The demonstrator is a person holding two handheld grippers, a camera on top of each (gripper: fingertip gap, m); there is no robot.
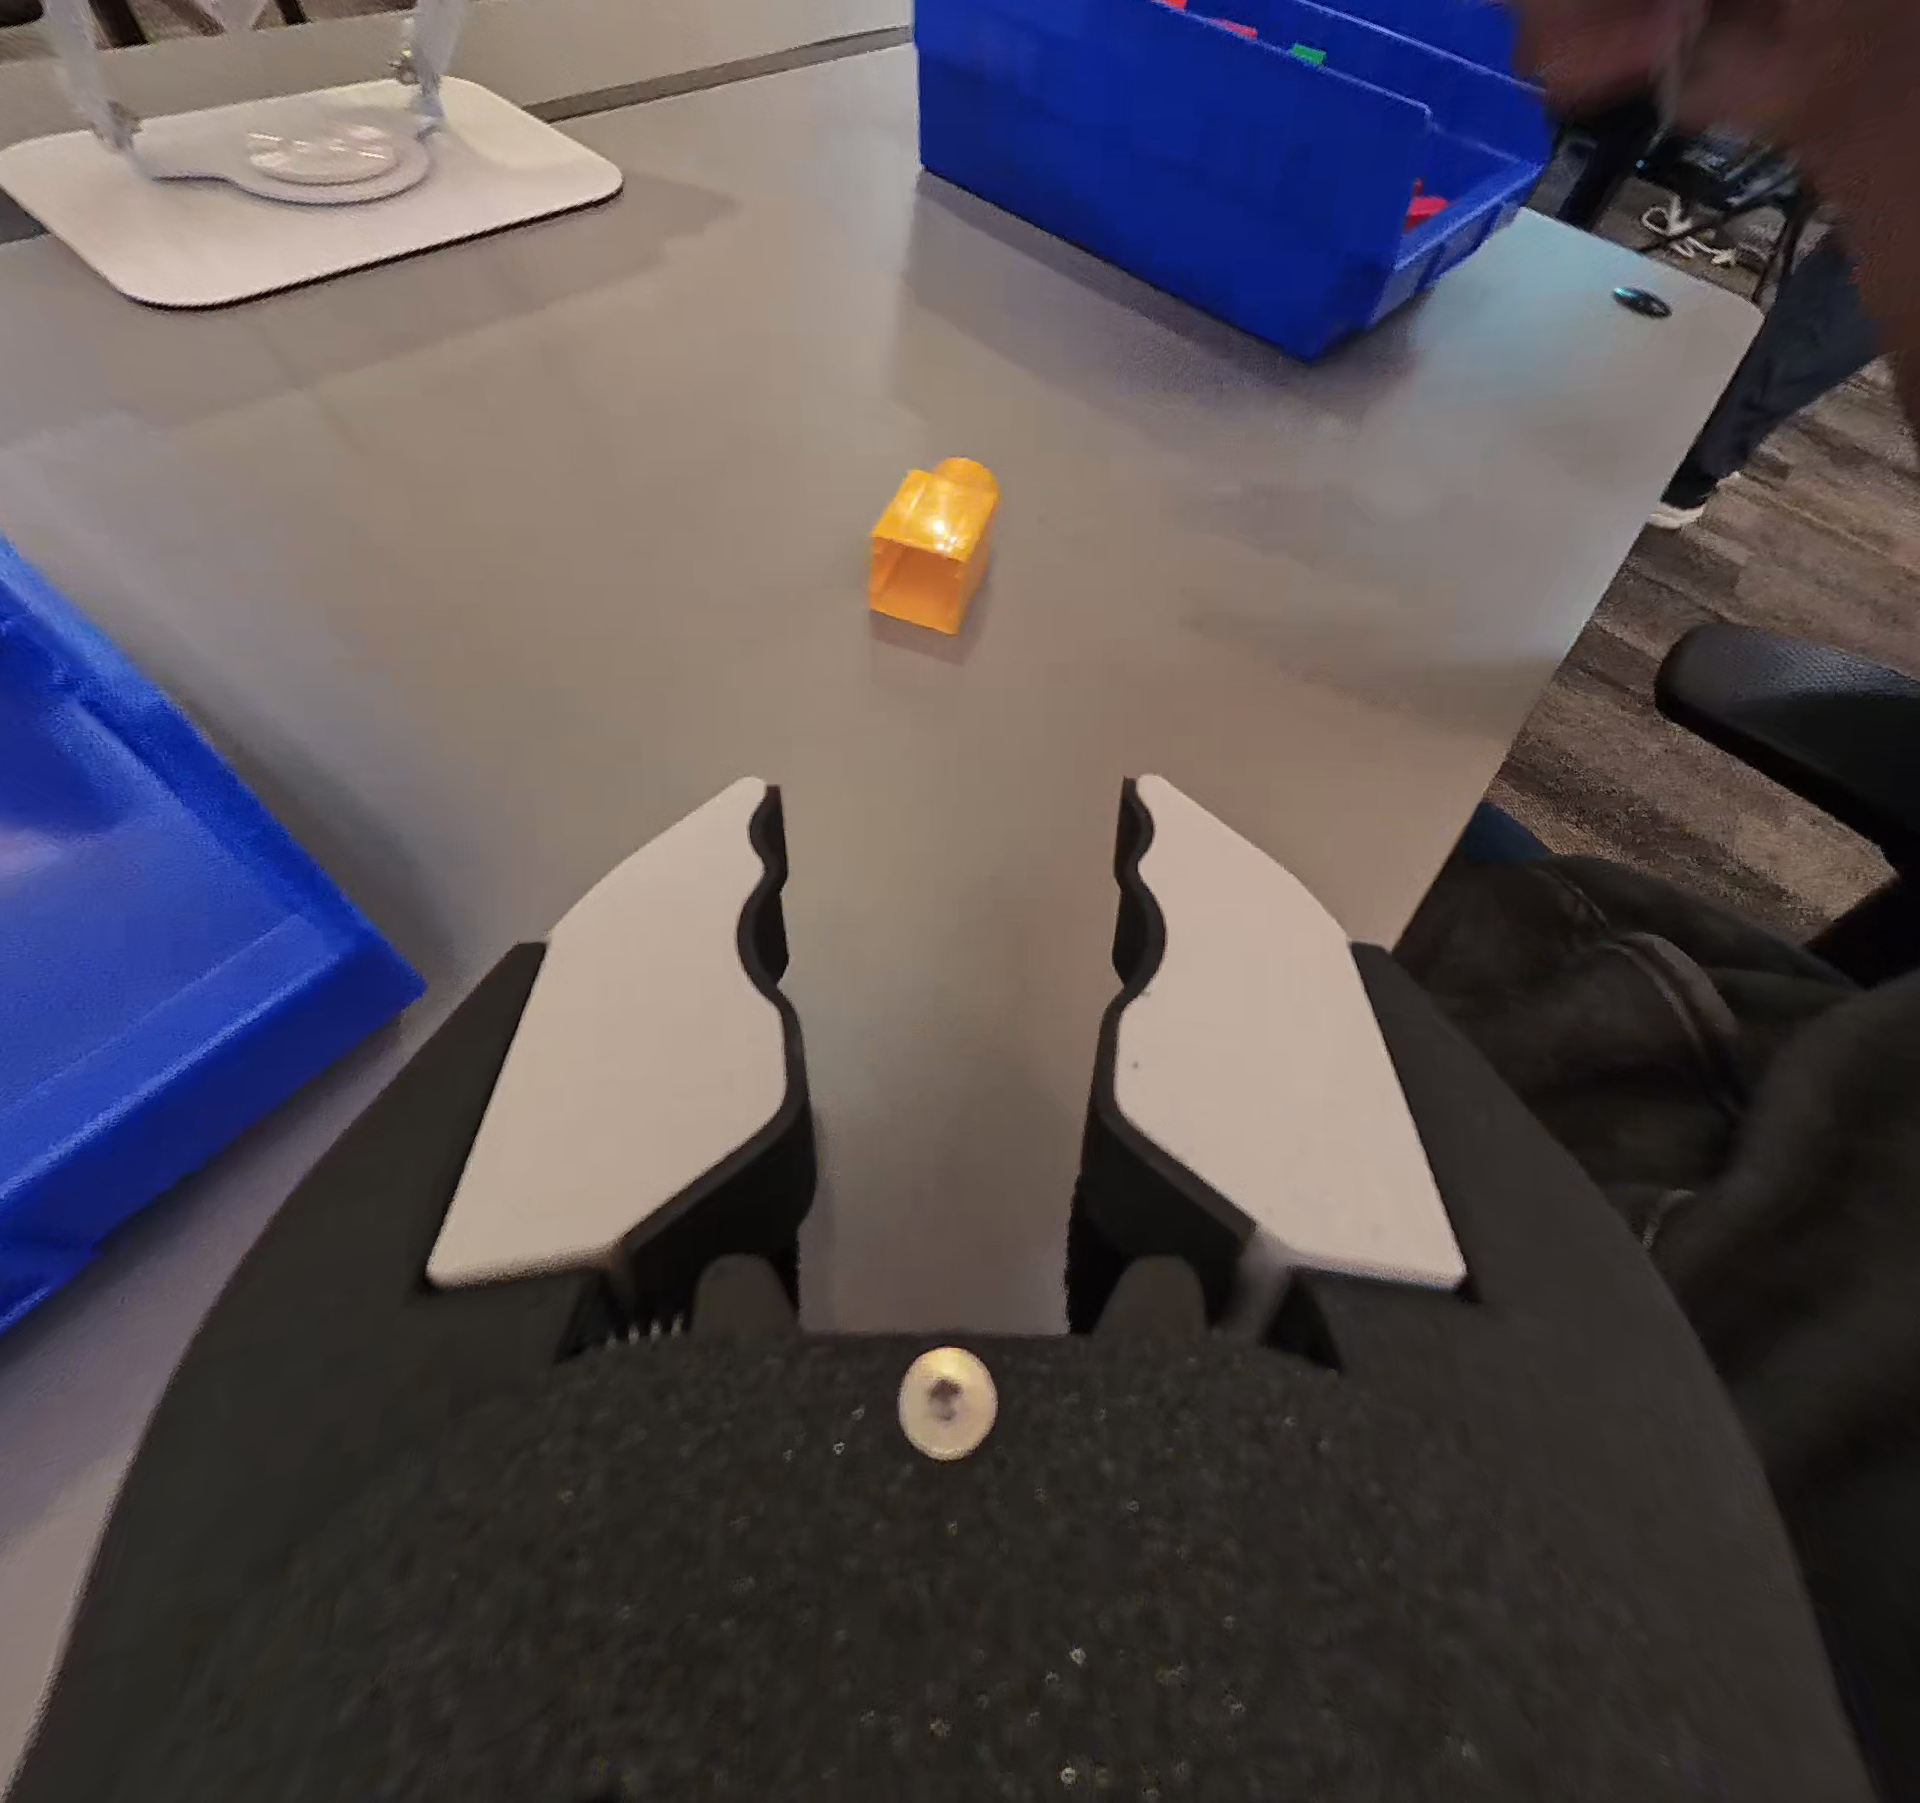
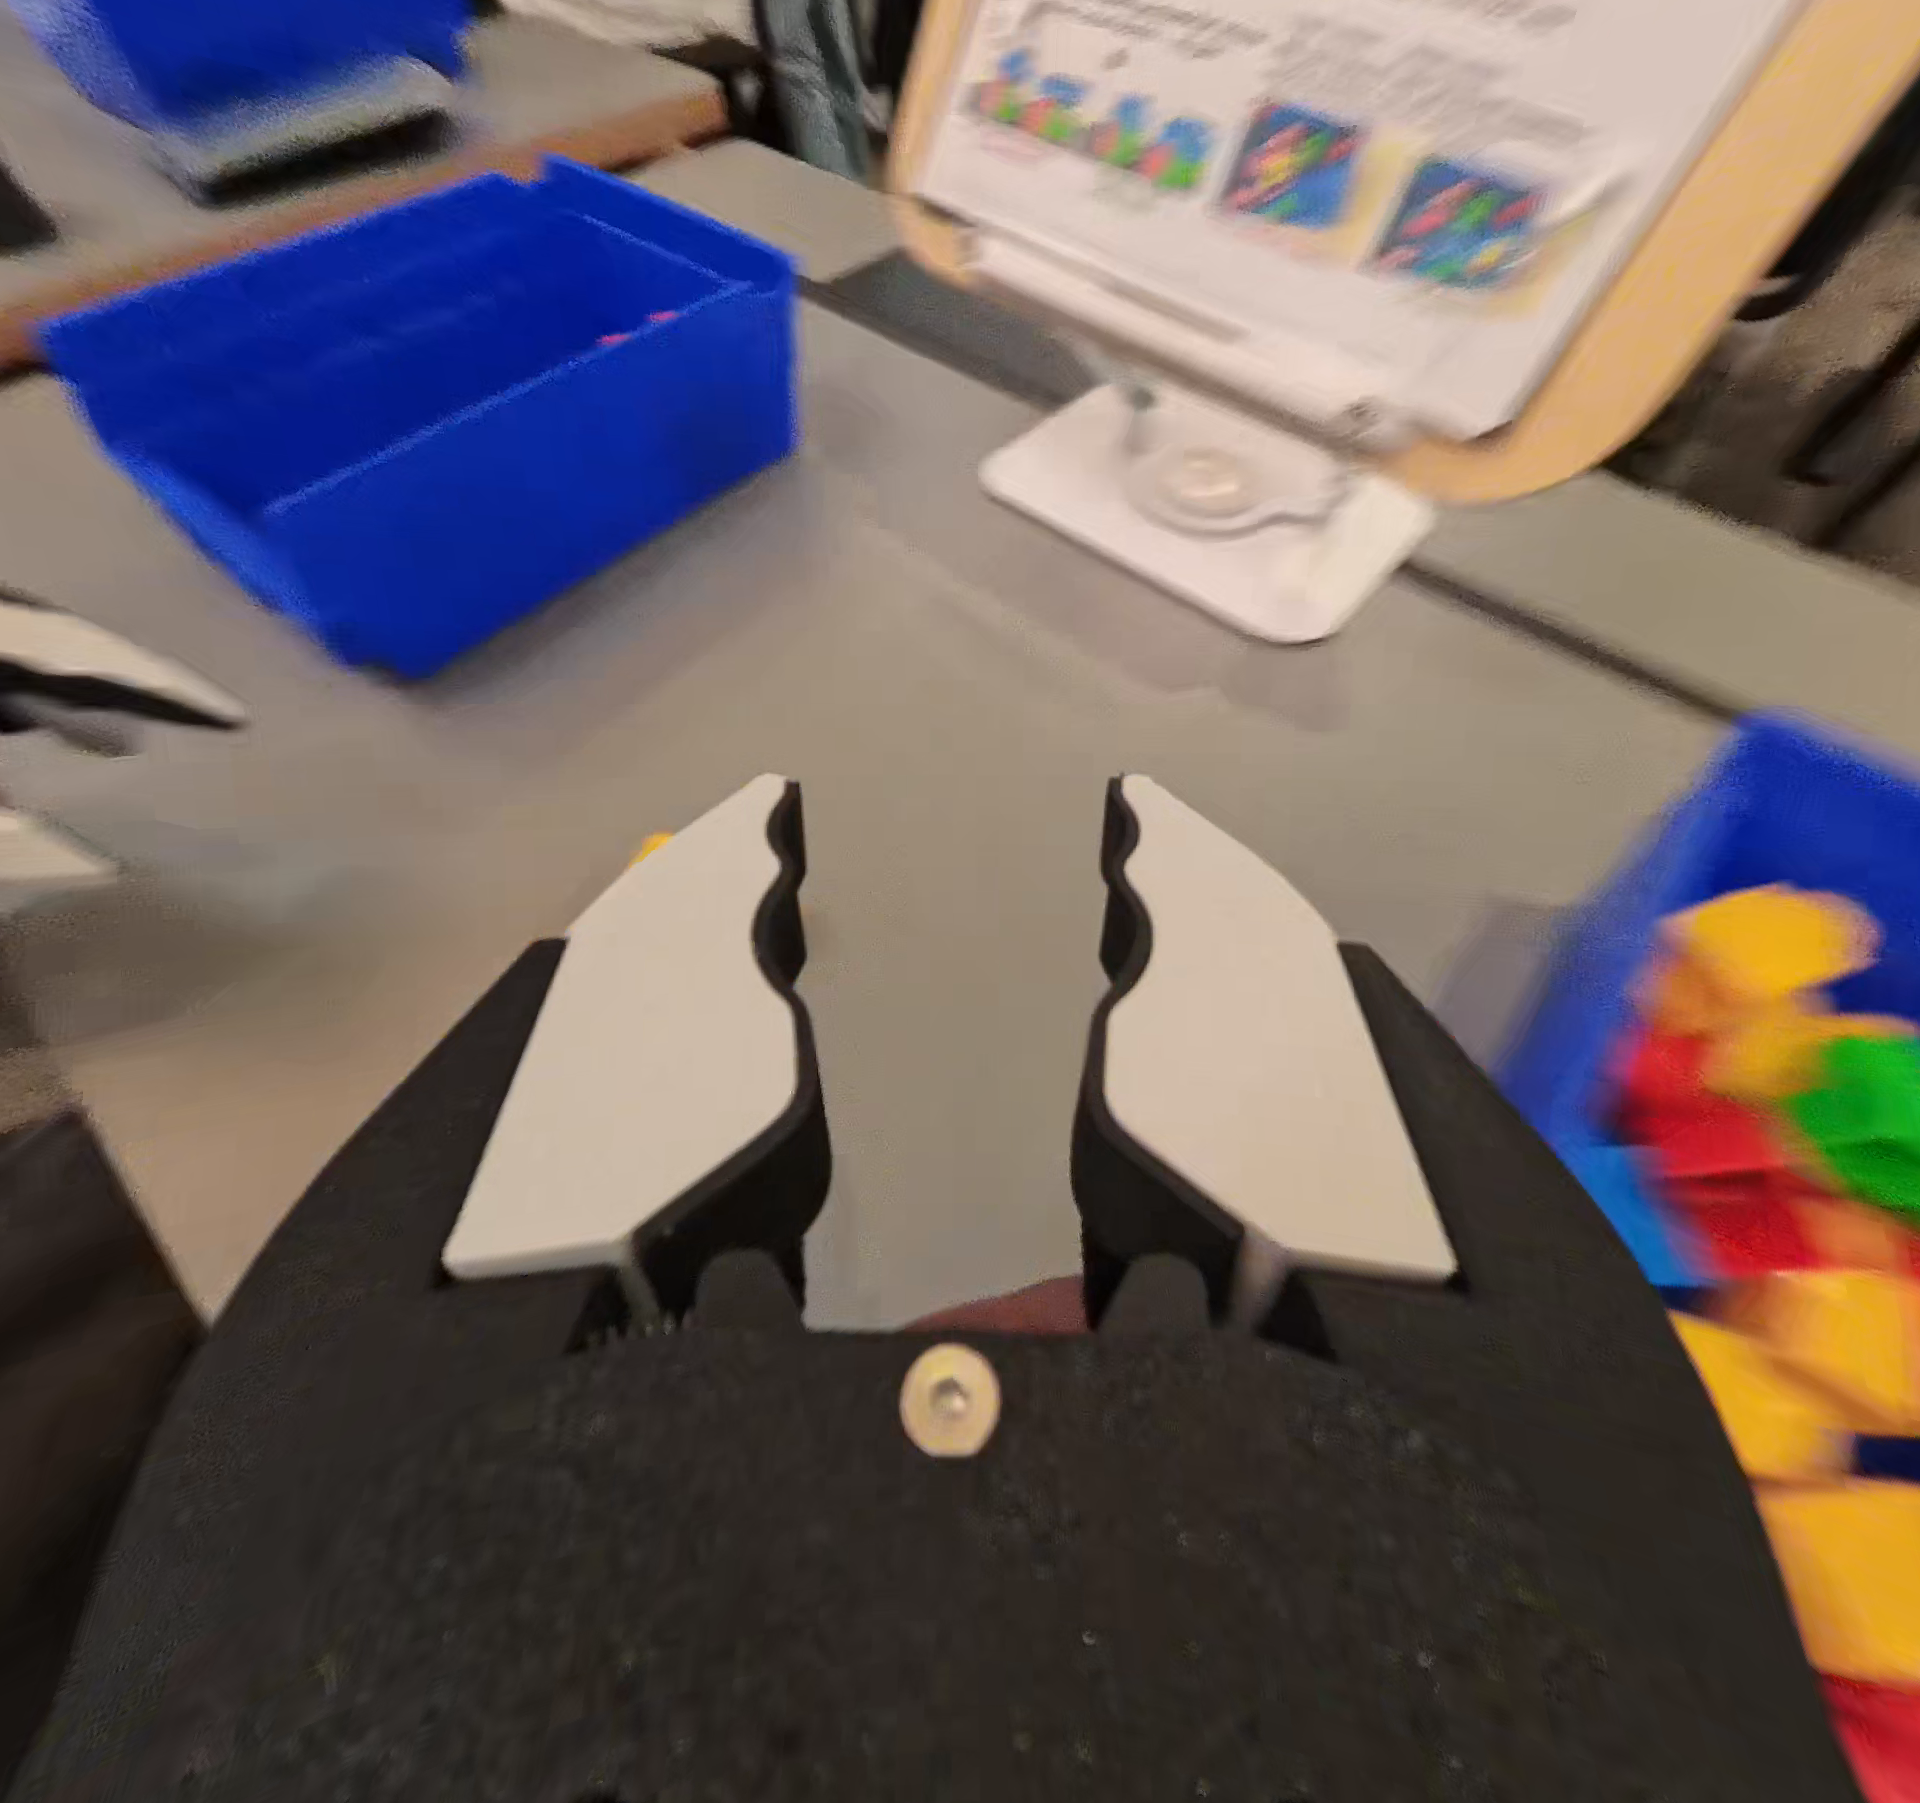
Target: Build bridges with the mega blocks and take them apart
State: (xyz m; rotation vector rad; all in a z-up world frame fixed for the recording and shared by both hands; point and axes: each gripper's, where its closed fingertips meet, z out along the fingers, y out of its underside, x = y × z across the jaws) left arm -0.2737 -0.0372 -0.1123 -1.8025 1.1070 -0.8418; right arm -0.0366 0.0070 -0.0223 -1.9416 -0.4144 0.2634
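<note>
**Tabletop stock: one loose block, three bins, two empty grippers**

Left gripper: fingers spread wide, nothing between them, held above the grey tabletop and pointed at the loose block.

Orange block: single-stud piece, lying on its side near the middle of the tabletop, hollow underside turned toward the left wrist camera, stud pointing away. It lies ahead of the left fingertips, apart from them, and clear of every bin.

Far blue bin: divided, standing at the far right of the tabletop in the left wrist view; a few red pieces and one green piece show inside. Well apart from the orange block.

Near blue bin: only a corner and wall are visible at the left edge of the left wrist view; contents hidden.

Right gripper: fingers parted wide, empty, over bare tabletop. The view is motion-blurred.

Block-filled bin: blue, at the right edge of the right wrist view, heaped with yellow, red and green blocks; individual shapes too blurred to separate.

Instruction board: wood-rimmed, tilted, carrying a printed sheet with coloured pictures, mounted on a white stand at the far side of the tabletop.

Office chair: a black armrest beyond the right edge of the tabletop.
</note>
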